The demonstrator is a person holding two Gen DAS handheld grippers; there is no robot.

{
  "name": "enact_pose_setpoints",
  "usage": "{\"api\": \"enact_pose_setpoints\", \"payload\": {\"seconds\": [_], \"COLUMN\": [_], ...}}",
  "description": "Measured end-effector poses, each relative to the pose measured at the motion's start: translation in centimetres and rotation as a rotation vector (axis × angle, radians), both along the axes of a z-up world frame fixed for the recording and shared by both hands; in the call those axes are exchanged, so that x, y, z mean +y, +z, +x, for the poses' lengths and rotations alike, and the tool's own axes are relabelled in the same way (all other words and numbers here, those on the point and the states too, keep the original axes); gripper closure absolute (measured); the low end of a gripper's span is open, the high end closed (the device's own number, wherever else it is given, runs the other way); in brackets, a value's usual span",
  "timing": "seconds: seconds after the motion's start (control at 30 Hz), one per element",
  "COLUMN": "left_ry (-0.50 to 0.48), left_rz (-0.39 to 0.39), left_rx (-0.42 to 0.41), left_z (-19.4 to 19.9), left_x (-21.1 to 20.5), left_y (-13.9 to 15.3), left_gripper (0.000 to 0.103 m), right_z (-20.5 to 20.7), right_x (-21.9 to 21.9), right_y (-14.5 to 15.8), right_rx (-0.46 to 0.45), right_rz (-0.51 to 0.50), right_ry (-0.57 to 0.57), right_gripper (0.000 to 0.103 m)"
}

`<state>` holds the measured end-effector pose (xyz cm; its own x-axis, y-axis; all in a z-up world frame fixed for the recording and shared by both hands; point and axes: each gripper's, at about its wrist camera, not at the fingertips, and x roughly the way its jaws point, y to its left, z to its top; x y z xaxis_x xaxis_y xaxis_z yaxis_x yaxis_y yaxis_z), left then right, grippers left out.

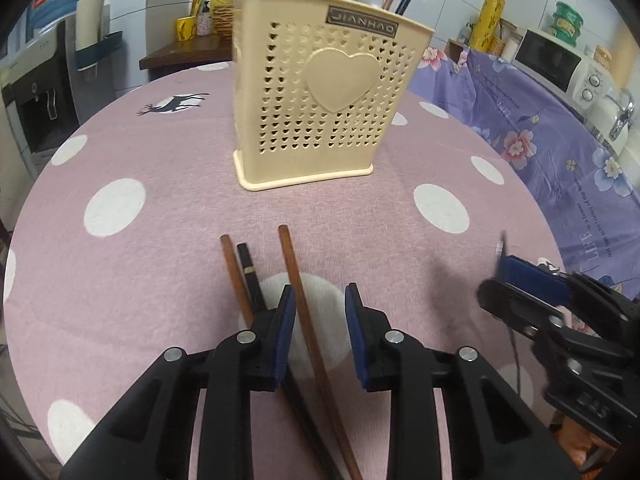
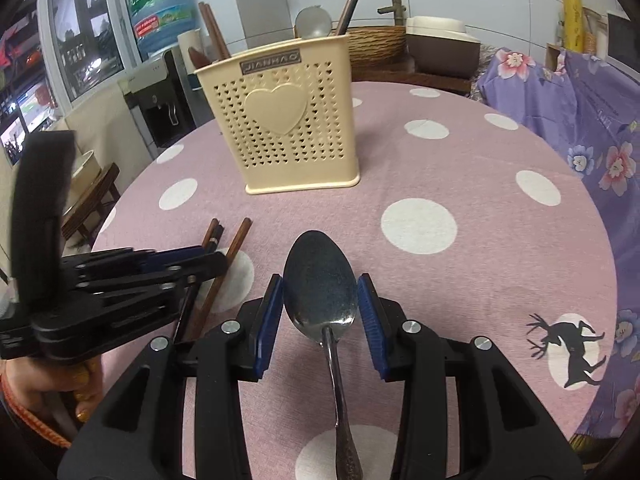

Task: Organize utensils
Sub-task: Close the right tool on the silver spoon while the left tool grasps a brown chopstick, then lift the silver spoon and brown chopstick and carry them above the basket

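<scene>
A cream perforated utensil holder with a heart stands upright on the pink dotted tablecloth; it also shows in the right wrist view and holds chopsticks and a spoon. My left gripper is open, its jaws either side of a brown chopstick lying on the cloth. A second brown chopstick and a black chopstick lie just left of it. My right gripper is open around the bowl of a metal spoon lying on the cloth.
A purple floral cloth covers a surface to the right, with a microwave behind it. A water dispenser stands at the left beyond the table edge. A wooden shelf with bottles is behind the holder.
</scene>
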<state>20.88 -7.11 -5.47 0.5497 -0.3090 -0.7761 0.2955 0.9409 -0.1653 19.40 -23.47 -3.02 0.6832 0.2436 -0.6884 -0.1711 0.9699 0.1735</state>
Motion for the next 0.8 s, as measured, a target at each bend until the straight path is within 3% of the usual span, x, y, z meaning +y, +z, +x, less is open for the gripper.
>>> {"api": "enact_pose_setpoints", "payload": {"seconds": [0.37, 0.53, 0.8], "left_ry": [0.054, 0.072, 0.09], "left_rz": [0.059, 0.13, 0.222], "left_rx": [0.004, -0.029, -0.079], "left_z": [2.3, 2.5, 1.9], "left_x": [-0.8, -1.5, -2.9], "left_y": [-1.3, -1.5, -1.7], "left_gripper": [0.078, 0.093, 0.094], "right_z": [-1.1, -1.3, -1.4], "right_x": [-1.1, -1.1, -1.0], "right_y": [1.5, 1.4, 1.3], "right_rx": [-0.04, -0.04, -0.035], "right_rz": [0.032, 0.037, 0.041], "right_ry": [-0.021, -0.023, -0.031], "right_gripper": [0.064, 0.064, 0.064]}}
